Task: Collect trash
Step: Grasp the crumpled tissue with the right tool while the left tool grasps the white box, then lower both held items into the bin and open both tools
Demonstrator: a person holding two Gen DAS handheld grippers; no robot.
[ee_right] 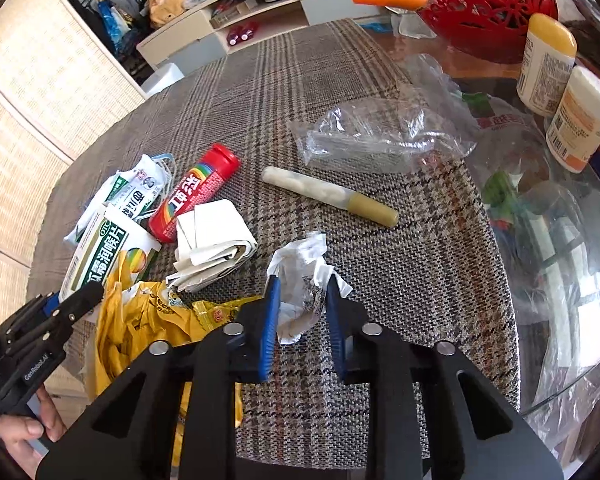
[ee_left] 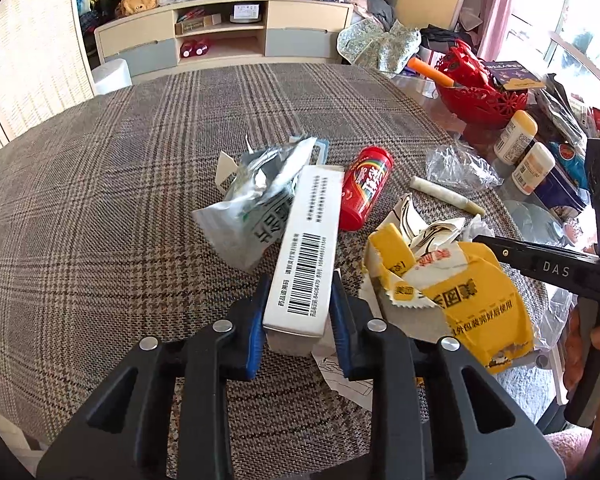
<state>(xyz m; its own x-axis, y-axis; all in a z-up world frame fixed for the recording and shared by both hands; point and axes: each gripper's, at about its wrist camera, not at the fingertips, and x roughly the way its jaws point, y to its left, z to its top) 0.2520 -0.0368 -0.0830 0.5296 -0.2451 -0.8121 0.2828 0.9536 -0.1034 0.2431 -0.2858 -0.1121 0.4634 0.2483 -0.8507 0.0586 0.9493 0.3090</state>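
My left gripper [ee_left: 298,288] is shut on a white medicine box [ee_left: 306,248] with a barcode, held just above the checked tablecloth [ee_left: 100,184]. The box also shows in the right wrist view [ee_right: 108,252]. My right gripper [ee_right: 302,284] is shut on a crumpled white tissue [ee_right: 300,276] resting on the cloth. Around them lie a silver foil pouch [ee_left: 256,200], a red tube [ee_left: 364,188], a yellow torn bag [ee_left: 472,292], folded white paper [ee_right: 212,244], a pale stick [ee_right: 332,196] and a clear plastic bag [ee_right: 380,136].
A red basket [ee_left: 476,92] with an orange handle, two white bottles [ee_right: 568,80] and more clutter stand on the glass tabletop to the right. A TV cabinet [ee_left: 228,32] stands behind the table. A woven screen [ee_left: 24,52] stands at left.
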